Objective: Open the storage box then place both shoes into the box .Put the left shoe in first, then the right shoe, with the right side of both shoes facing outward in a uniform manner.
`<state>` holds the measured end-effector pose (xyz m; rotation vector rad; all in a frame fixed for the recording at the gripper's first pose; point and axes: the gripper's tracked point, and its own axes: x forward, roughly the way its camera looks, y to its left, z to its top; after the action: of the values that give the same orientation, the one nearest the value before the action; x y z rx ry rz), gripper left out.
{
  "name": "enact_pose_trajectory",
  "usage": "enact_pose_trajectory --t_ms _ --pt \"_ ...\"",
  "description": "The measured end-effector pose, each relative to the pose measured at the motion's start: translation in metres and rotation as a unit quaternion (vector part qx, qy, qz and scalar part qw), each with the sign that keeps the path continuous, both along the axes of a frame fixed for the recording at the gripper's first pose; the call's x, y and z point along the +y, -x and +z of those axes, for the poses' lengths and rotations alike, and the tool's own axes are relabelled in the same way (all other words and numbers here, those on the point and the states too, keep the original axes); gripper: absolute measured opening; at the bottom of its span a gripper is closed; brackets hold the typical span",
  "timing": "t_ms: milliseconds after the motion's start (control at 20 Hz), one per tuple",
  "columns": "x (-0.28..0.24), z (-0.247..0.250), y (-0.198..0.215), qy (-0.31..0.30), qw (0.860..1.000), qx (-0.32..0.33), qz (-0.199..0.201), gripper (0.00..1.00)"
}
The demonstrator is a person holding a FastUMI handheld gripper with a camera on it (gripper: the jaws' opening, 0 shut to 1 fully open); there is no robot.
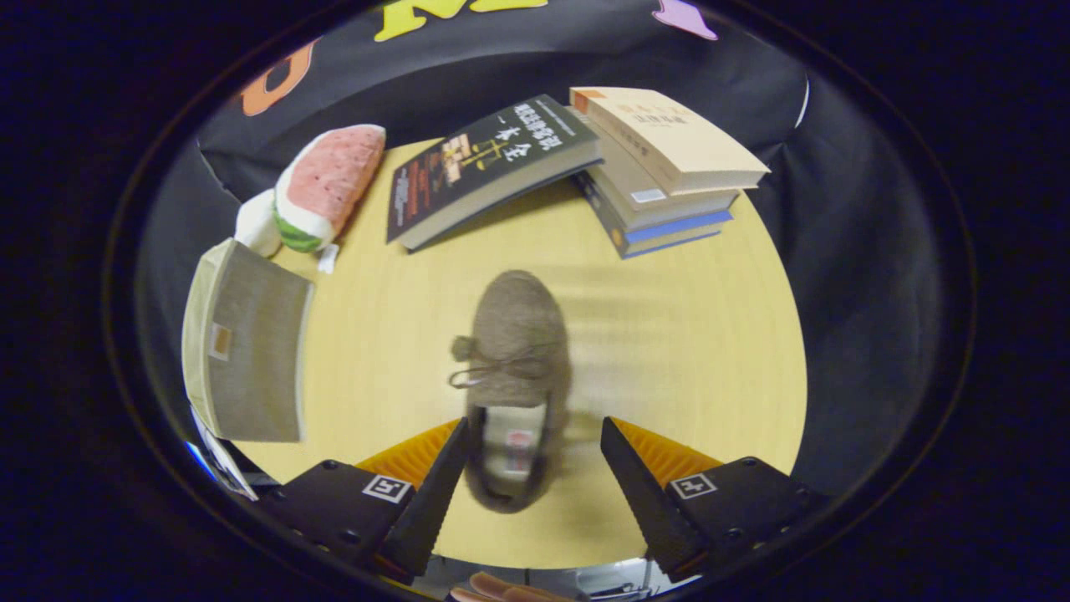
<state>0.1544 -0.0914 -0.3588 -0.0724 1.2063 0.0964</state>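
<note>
Looking across the table (669, 351), I see the storage box (247, 343) off to the fingers' left, and the shoe (514, 368) heel-first between them. My gripper (535, 468) is spread wide, gripping nothing, apparently lined up for the heel.

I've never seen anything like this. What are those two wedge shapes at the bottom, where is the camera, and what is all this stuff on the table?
The camera rides on a hand-held gripper and looks forward along its two fingers, the wedges. They stand open with the heel of a brown knitted shoe between them, nearer one finger; nothing is gripped yet. The shoe lies on a round wooden table. To one side stands a beige fabric storage box. Beyond the shoe are a watermelon-slice plush toy, a dark book and a stack of books.
</note>
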Motion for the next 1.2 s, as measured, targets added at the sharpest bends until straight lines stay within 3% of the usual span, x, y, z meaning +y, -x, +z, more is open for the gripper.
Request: enact_pose_trajectory --t_ms 500,650,800,900,1100,1200 --pt "-0.029 -0.049 -0.028 0.013 0.999 0.025 -0.019 0.99" --pt "-0.019 -0.061 -0.026 0.001 0.999 0.035 -0.014 0.90" --pt "0.000 -0.064 -0.023 -0.034 0.999 0.038 -0.014 0.46" --pt "0.007 -0.061 -0.023 -0.026 0.999 0.040 -0.017 0.10" --pt "0.008 -0.051 -0.020 -0.024 0.998 0.050 -0.030 0.11" --pt "0.014 -0.054 -0.007 -0.044 0.996 0.059 -0.055 0.00"
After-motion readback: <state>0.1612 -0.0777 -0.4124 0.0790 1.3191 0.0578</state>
